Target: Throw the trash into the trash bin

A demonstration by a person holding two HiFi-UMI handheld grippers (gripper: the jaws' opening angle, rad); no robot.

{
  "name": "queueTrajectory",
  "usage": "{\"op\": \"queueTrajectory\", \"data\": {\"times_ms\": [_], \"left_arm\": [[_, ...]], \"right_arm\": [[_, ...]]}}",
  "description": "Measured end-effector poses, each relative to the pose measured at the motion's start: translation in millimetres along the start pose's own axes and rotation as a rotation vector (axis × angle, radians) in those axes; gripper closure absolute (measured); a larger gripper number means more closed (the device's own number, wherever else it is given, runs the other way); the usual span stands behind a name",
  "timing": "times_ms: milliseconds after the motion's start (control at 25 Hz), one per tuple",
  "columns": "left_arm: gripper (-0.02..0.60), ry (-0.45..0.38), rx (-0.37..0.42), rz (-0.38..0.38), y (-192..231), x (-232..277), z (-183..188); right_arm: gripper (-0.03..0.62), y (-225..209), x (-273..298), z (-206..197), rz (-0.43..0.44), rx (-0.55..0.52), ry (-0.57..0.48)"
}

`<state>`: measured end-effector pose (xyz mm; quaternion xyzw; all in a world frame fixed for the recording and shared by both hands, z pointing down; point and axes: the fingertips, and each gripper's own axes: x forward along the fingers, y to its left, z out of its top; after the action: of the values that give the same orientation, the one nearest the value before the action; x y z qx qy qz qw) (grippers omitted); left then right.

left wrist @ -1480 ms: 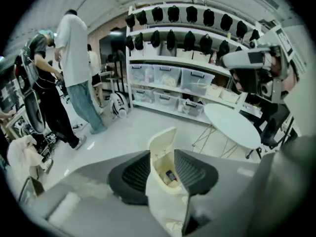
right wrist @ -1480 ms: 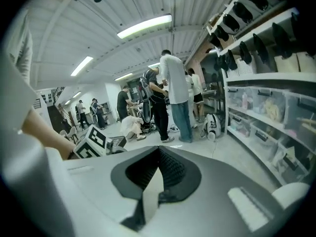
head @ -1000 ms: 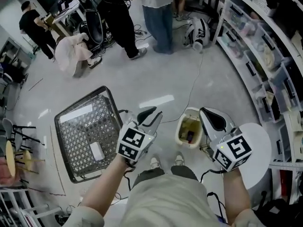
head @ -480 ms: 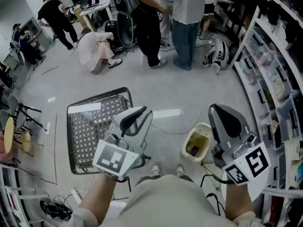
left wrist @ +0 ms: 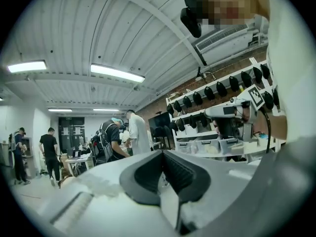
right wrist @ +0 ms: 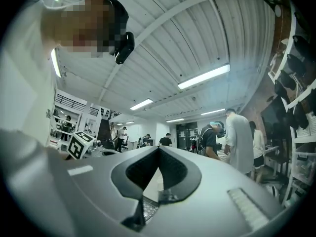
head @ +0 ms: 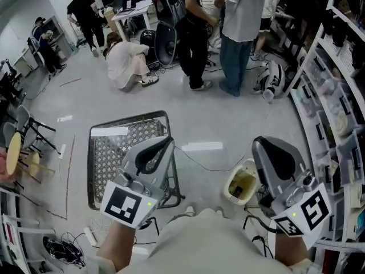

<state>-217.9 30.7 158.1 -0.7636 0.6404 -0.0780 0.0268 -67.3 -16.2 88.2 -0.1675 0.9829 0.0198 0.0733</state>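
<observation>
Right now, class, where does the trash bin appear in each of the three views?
Head view: trash bin on the floor, lower right of centre.
Left gripper view: not in it.
Right gripper view: not in it.
Shared landmark: the standing person in the white top, seen in all three views.

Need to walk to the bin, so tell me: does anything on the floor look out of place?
A thin cable lies loose across the open floor between the wire basket and the trash bin, which could be a trip hazard. Nothing looks spilled or tipped over.
</observation>
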Motion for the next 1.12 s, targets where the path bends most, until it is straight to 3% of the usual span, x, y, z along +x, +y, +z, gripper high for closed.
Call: {"op": "queueTrajectory", "data": {"times_ms": [440,600,760,880,1120], "left_arm": [[0.574,0.056,-0.045,0.090,24,-5,-12],[0.449,0.115,-0.025,0.166,55,-13,-27],[0.336,0.205,0.028,0.259,92,-32,-73],[0.282,0.270,-0.033,0.326,116,-51,-111],[0.231,0.428,-0.157,0.433,152,-89,-196]], "right_arm": [[0.591,-7,15,-28,0.031,0.035,0.053],[0.591,-1,28,-42,0.064,0.052,0.081],[0.591,9,45,-77,0.094,0.083,0.142],[0.591,20,56,-108,0.125,0.105,0.196],[0.591,47,83,-156,0.193,0.143,0.304]]}}
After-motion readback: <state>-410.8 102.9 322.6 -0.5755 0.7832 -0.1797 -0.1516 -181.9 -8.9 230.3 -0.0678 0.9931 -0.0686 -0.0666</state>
